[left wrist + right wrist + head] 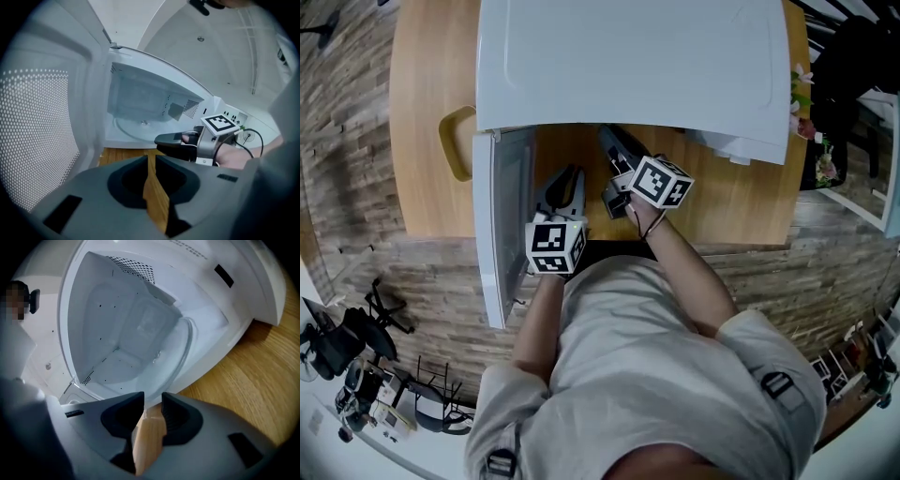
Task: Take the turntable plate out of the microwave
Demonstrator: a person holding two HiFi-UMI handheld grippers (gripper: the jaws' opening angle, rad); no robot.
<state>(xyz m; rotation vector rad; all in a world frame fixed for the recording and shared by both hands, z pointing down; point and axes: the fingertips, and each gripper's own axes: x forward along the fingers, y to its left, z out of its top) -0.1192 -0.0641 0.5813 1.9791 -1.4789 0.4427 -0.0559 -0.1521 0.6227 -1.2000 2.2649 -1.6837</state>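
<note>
1. Microwave (628, 56) stands on the wooden table (422, 84), its door (502, 225) standing open at the left
2. Turntable plate (168, 352) lies inside the cavity on its floor, touched by neither gripper
3. Left gripper (151, 158): before the open door, fingers a narrow slit apart, nothing between them
4. Right gripper (152, 401): at the cavity mouth, fingers spread, empty, short of the plate's rim

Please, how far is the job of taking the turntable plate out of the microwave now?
Done: the microwave door stands open. In hand: the right hand-held gripper is just before the cavity, jaws apart, nothing between them; the left hand-held gripper sits farther back, also empty. Left: the turntable plate lies inside, so gripping it and drawing it out remain.
</note>
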